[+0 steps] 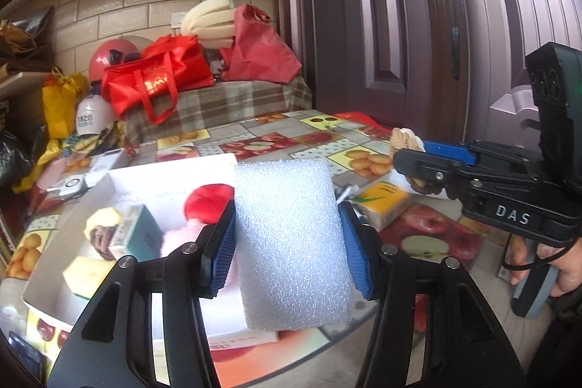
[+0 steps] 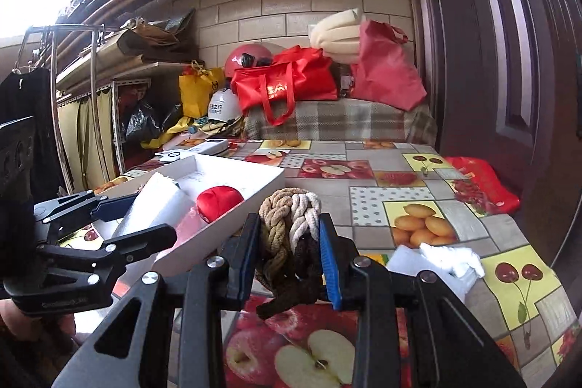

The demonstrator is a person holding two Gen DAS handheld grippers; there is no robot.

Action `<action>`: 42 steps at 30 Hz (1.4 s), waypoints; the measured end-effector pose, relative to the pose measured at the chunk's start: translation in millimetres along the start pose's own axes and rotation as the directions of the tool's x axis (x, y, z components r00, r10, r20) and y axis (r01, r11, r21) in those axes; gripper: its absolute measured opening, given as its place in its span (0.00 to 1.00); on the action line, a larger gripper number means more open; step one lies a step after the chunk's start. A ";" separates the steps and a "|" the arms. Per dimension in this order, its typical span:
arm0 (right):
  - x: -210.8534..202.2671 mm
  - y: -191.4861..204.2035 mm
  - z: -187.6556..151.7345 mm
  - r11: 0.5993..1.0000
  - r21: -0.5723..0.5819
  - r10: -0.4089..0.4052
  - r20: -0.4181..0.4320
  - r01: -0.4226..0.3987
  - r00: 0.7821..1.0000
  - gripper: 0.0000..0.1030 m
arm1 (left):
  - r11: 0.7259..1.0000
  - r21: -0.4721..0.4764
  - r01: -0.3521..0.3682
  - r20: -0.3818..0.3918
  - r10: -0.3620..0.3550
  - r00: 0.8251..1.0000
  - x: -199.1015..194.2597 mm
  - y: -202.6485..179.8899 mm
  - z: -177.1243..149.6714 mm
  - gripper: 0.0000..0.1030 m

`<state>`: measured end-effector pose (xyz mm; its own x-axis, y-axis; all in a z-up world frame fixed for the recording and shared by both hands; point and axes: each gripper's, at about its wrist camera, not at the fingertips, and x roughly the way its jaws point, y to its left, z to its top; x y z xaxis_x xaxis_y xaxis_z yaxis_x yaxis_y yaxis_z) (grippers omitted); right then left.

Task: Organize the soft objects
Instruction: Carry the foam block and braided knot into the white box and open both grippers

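Your left gripper pinched a white rectangular foam block between its blue pads, held above the shallow white cardboard tray, which contained a red round cushion. Your right gripper clamped a braided tan, white and brown rope knot over the fruit-patterned tablecloth, just beside the tray's near wall.

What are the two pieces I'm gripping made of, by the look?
Left tool: white block, seemingly open-cell foam, with a matte, grainy, pitted face. Right tool: braided knot, likely soft cotton-type cord in tan, cream and dark brown twisted strands; exact fibre unclear.
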<state>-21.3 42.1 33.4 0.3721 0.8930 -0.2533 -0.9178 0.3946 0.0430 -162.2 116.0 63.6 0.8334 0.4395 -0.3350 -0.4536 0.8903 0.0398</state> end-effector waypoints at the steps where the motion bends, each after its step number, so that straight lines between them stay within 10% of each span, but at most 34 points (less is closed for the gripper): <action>1: -0.7 -1.2 1.2 1.000 -0.004 0.006 0.001 -0.006 1.000 0.31 | 1.000 -0.005 -0.011 0.004 0.011 1.000 -0.6 4.8 -0.2 0.52; 29: 60.2 69.0 12.8 0.983 -0.092 0.158 -0.027 -0.160 0.987 0.30 | 0.967 -0.179 -0.182 -0.007 0.184 0.983 -2.7 99.5 -9.1 0.52; 42: 101.7 121.9 9.2 0.902 -0.216 0.314 -0.263 -0.373 0.912 0.30 | 0.948 -0.215 -0.234 -0.084 0.221 0.972 21.8 128.3 -8.0 0.52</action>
<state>-94.0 182.9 21.8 0.0147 0.8816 -0.4717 -0.9969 -0.0238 -0.0756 -204.7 238.9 53.9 0.6831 0.6137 -0.3958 -0.6930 0.7157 -0.0863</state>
